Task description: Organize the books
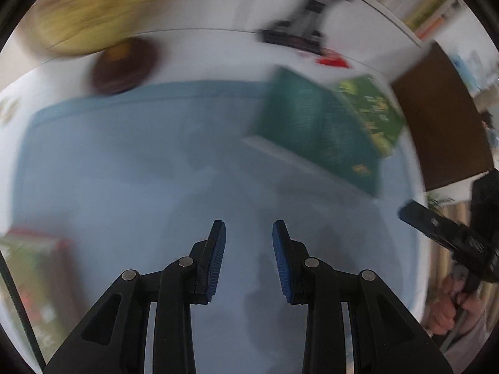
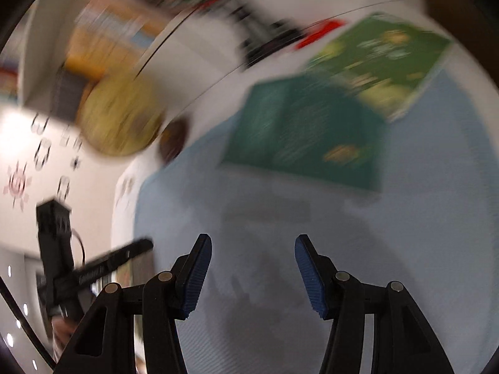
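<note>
Both frames are blurred. The left gripper and right gripper hang with jaws apart, empty, over a pale blue mat. At two o'clock lies a dark green hardcover book, seemingly overlapping a bright green illustrated book.

Right claw parted (empty), green books on blue mat

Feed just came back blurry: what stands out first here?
Two green books: a dark green book lies on the far part of the blue mat, a brighter green book overlapping its far edge. Both the left gripper and the right gripper hang open and empty over bare mat.
</note>
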Demonstrator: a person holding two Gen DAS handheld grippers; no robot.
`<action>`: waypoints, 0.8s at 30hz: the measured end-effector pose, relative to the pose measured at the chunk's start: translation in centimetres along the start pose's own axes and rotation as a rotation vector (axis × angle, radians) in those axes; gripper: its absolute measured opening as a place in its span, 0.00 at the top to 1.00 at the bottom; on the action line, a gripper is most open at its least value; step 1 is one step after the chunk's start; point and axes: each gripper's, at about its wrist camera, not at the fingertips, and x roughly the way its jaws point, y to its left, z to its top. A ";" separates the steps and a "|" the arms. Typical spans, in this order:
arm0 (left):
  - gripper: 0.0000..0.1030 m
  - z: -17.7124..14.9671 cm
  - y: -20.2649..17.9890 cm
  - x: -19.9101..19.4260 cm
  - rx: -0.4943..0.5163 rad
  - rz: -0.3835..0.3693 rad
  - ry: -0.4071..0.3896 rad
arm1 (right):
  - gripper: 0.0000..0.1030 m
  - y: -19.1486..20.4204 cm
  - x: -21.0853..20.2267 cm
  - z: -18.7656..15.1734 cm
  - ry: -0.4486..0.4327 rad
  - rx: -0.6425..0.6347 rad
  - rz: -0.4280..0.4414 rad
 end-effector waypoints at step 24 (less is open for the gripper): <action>0.69 22.9 -18.2 18.8 0.167 -0.059 0.023 | 0.48 -10.3 2.4 11.6 -0.141 0.163 -0.099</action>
